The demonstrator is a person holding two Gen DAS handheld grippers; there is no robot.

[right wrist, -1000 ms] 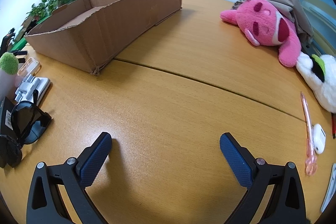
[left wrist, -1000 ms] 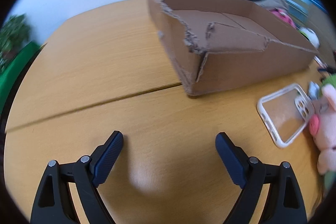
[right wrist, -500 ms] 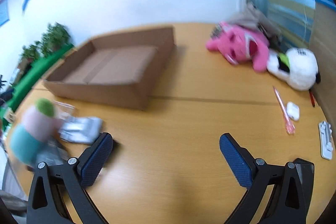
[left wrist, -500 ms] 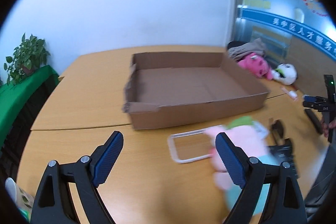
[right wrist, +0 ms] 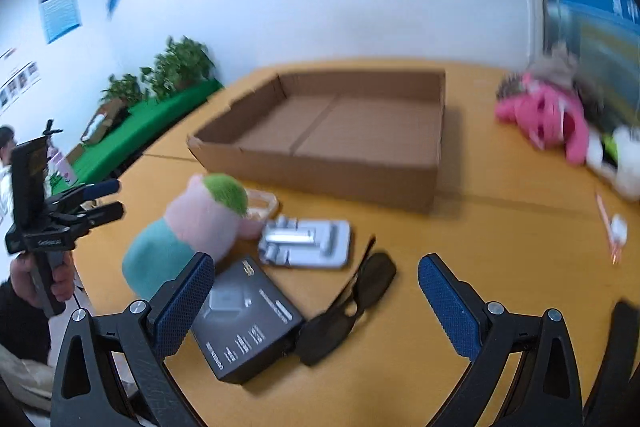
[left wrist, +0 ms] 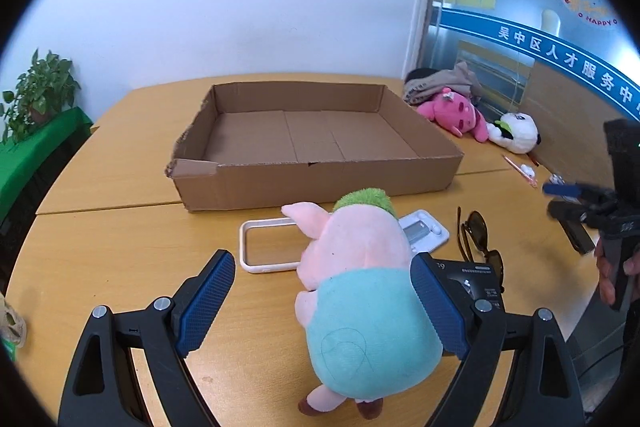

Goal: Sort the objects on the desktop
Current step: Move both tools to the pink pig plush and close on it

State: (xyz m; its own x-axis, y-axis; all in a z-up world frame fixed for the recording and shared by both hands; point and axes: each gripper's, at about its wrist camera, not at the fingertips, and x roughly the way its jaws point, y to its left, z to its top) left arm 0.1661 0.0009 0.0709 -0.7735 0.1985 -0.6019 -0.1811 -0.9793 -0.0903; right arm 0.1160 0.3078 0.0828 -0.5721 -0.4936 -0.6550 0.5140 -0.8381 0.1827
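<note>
Right wrist view is motion-blurred; the far plush toys (right wrist: 552, 123) and pen (right wrist: 610, 223) are smeared. The pig (left wrist: 360, 283) hides part of the phone case (left wrist: 264, 247) and the black box (left wrist: 476, 283). It stands upright near the table's (left wrist: 120, 235) near edge, long axis vertical, back to the left camera, snout toward the cardboard tray (left wrist: 320, 183) beyond. Sunglasses (right wrist: 352, 307) lie right of the box (right wrist: 244, 319), long axis running near to far. Left gripper (left wrist: 320, 303) is wide open around the pig; right pad appears to touch it, contact uncertain. Right gripper (right wrist: 312, 307) is wide open, holding nothing, above the sunglasses.
</note>
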